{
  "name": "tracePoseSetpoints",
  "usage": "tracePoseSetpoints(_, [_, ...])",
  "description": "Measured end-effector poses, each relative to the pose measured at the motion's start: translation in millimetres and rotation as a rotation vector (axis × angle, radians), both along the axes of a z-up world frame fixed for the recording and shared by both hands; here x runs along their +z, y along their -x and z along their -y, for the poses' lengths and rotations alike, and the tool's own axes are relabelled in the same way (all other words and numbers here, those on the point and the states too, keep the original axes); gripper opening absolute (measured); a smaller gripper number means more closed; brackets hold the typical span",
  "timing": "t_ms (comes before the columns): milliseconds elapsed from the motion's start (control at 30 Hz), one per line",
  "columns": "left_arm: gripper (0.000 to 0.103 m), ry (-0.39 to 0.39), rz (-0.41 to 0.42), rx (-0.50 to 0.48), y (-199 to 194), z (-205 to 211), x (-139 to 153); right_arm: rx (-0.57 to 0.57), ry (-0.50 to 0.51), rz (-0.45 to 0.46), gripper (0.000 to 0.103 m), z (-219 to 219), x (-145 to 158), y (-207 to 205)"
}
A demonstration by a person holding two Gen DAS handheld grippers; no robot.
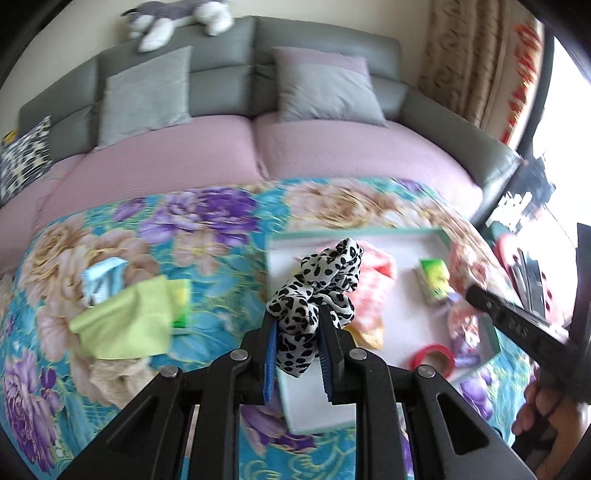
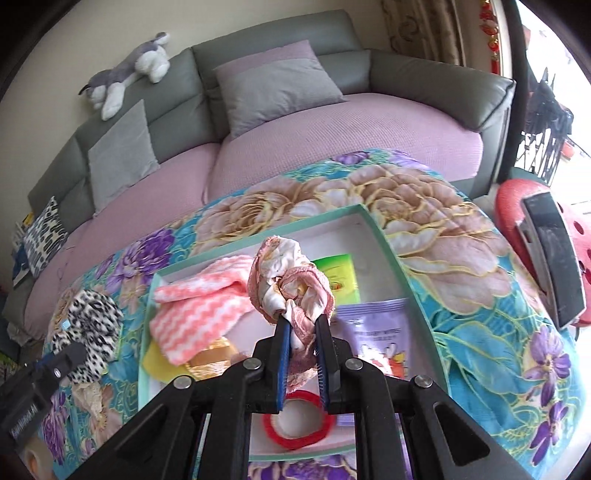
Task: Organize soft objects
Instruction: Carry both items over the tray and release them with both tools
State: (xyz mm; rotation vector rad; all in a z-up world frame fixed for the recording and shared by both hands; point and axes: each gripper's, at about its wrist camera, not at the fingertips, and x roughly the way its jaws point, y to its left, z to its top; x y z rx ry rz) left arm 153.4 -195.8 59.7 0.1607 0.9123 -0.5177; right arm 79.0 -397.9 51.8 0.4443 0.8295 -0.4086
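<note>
My left gripper [image 1: 295, 314] is shut on a black-and-white leopard-print scrunchie [image 1: 321, 273], held above the near left corner of a white tray with a mint rim [image 1: 406, 233]. My right gripper [image 2: 301, 317] is shut on a pink floral scrunchie [image 2: 291, 277] over the middle of the tray [image 2: 384, 240]. Inside the tray lie a pink zigzag cloth [image 2: 207, 299], a green packet [image 2: 340, 277], a purple packet [image 2: 373, 325] and a red ring [image 2: 295, 421]. The left gripper [image 2: 72, 354] and its scrunchie [image 2: 88, 321] show at the left of the right wrist view.
A floral blanket [image 2: 461, 295] covers the surface under the tray. On it, left of the tray, lie a yellow-green cloth [image 1: 125, 321] and a light blue item [image 1: 101, 280]. Behind stands a grey sofa [image 1: 221, 74] with cushions and a plush dog [image 1: 173, 18]. A red stool [image 2: 517, 206] stands right.
</note>
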Motion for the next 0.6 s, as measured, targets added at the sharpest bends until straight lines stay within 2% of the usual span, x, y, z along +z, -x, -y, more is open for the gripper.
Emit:
tracePoseSetpoints(167, [0.022, -0.044, -0.059, -0.095, 13.8, 35.2, -23.3, 0.025, 0.003, -0.034, 0.014, -4.2, -7.5, -5.6])
tracePoseSetpoints(400, [0.024, -0.121, -0.112, -0.139, 17.3, 55.1, -52.9, 0.057, -0.013, -0.083, 0.017, -10.3, -21.7, -15.2])
tracePoseSetpoints(467, [0.033, -0.124, -0.127, -0.145, 18.0, 55.6, -54.6, 0.066, -0.012, -0.085, 0.017, -11.8, -21.9, -16.4])
tracePoseSetpoints(500, [0.044, -0.119, -0.126, -0.144, 18.3, 54.9, -53.2, 0.069, -0.013, -0.078, 0.019, -12.4, -20.7, -16.3])
tracePoseSetpoints(533, [0.056, -0.116, -0.122, -0.141, 18.0, 54.3, -51.9, 0.067, -0.012, -0.071, 0.026, -12.3, -19.2, -15.9])
tracePoseSetpoints(600, [0.065, -0.104, -0.109, -0.134, 17.2, 50.5, -46.3, 0.06, -0.015, -0.059, 0.039, -11.2, -16.4, -14.1])
